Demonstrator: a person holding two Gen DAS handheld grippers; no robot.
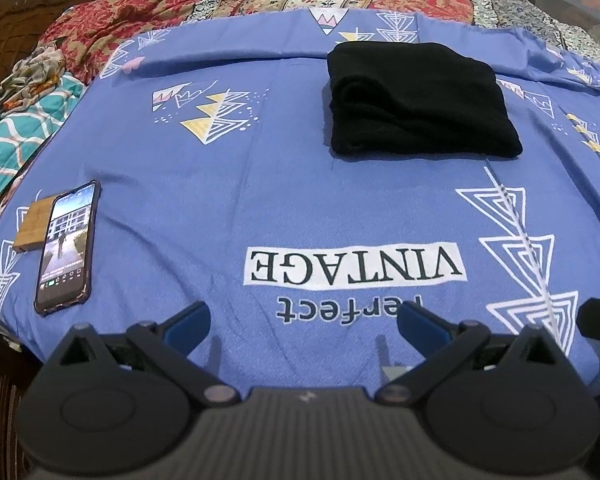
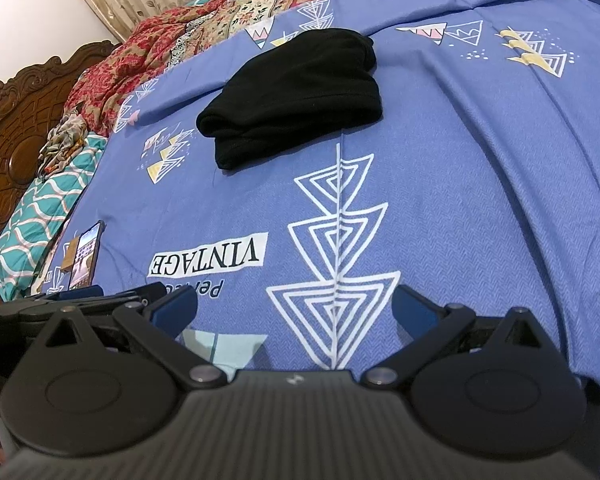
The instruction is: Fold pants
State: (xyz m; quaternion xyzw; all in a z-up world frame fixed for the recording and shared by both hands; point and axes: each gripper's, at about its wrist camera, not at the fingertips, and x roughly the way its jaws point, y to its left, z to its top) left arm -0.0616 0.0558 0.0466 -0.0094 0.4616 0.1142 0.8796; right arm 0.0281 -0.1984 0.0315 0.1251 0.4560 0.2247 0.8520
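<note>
Black pants (image 1: 420, 100) lie folded into a compact, thick rectangular bundle, resting flat in the upper right of the left wrist view. Soft creases run across the top layer, and stacked folded edges show along the near and left sides. In the right wrist view the same bundle (image 2: 296, 96) sits in the upper centre of the frame, turned at an angle, its rounded folded end pointing toward the lower left. The fabric is plain, dark and matte, without visible markings.
</note>
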